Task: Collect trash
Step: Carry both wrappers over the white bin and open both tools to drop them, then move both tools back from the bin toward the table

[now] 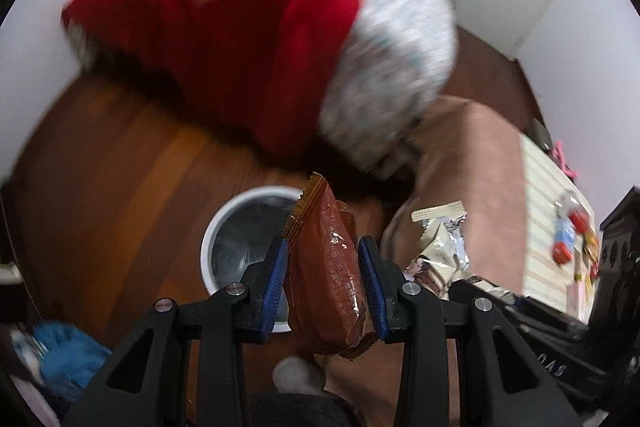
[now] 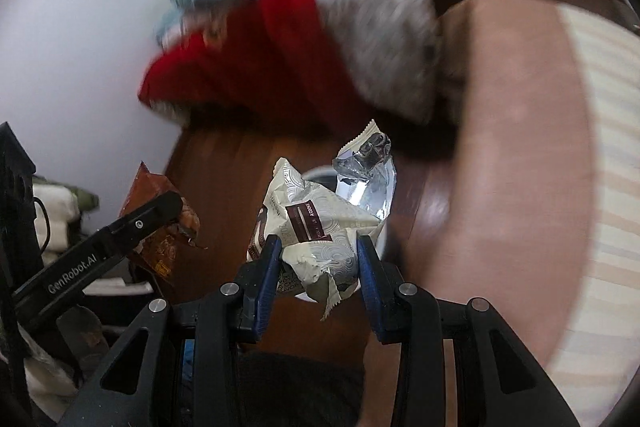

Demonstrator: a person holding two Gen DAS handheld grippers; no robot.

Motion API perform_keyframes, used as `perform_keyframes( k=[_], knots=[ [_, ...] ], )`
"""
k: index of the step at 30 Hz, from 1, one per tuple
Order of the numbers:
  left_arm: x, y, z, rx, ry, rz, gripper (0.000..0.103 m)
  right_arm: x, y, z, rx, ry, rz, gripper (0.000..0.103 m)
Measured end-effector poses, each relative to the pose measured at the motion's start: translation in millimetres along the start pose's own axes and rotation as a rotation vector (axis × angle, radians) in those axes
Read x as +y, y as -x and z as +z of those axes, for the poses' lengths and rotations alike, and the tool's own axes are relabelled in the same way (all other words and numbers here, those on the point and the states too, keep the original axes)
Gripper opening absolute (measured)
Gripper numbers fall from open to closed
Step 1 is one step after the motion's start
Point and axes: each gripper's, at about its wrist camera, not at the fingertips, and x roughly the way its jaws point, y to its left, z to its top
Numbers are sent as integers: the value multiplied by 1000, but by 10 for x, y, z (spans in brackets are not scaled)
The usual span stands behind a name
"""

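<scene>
Wooden floor and white walls

A reddish-brown plank floor (image 1: 120, 163) meets plain white walls (image 1: 36, 39); a blurred heap of red, grey and blue fabric (image 1: 248, 39) lies along the floor's far edge.

Both fisheye views are aimed steeply down at close range over a reddish-brown wooden floor (image 1: 120, 167); a white-rimmed round metal bin (image 1: 236, 227) and blurred red clothing (image 2: 248, 67) are shared.
</scene>
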Motion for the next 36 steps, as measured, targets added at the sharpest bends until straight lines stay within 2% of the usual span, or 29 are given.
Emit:
perform_keyframes(
  k=[2, 6, 10, 11, 12, 14, 16, 17, 18, 19, 20, 24, 27, 30, 36],
  knots=[
    [243, -275, 14, 54, 55, 1, 33, 81, -405, 77, 59, 16, -23, 40],
    [643, -833, 55, 179, 157, -71, 33, 144, -1116, 145, 163, 41, -65, 40],
    [785, -1194, 113, 250, 218, -96, 37, 33, -1636, 186, 250, 39, -88, 41],
    [824, -1251, 107, 267, 224, -85, 51, 17, -1730, 202, 263, 36, -94, 43],
    [839, -1311, 109, 278, 231, -80, 71, -34, -1855, 211, 288, 28, -92, 48],
    [924, -1381, 113, 287, 259, -82, 90, -63, -2044, 217, 324, 2, -71, 52],
    [997, -1411, 109, 296, 277, -63, 91, -127, -2168, 202, 356, -13, -55, 67],
    [1029, -1410, 113, 296, 282, -50, 94, -142, -2207, 200, 367, -10, -63, 73],
    [1058, -1391, 89, 290, 283, -25, 100, -148, -2218, 187, 371, -5, -71, 85],
    [1096, -1360, 78, 282, 278, -3, 100, -164, -2225, 177, 374, 5, -86, 97],
    [1111, -1334, 61, 275, 271, 23, 101, -177, -2232, 173, 375, 13, -95, 101],
    [1091, -1230, -53, 241, 224, 138, 101, -145, -2184, 135, 372, 87, -185, 103],
    [1081, -1156, -145, 225, 190, 195, 103, -82, -2099, 110, 356, 142, -267, 103],
    [1037, -1134, -240, 230, 163, 232, 103, -41, -2052, 90, 346, 190, -335, 103],
    [895, -996, -343, 216, 128, 259, 103, 27, -1864, 85, 337, 201, -367, 103]
  ],
)
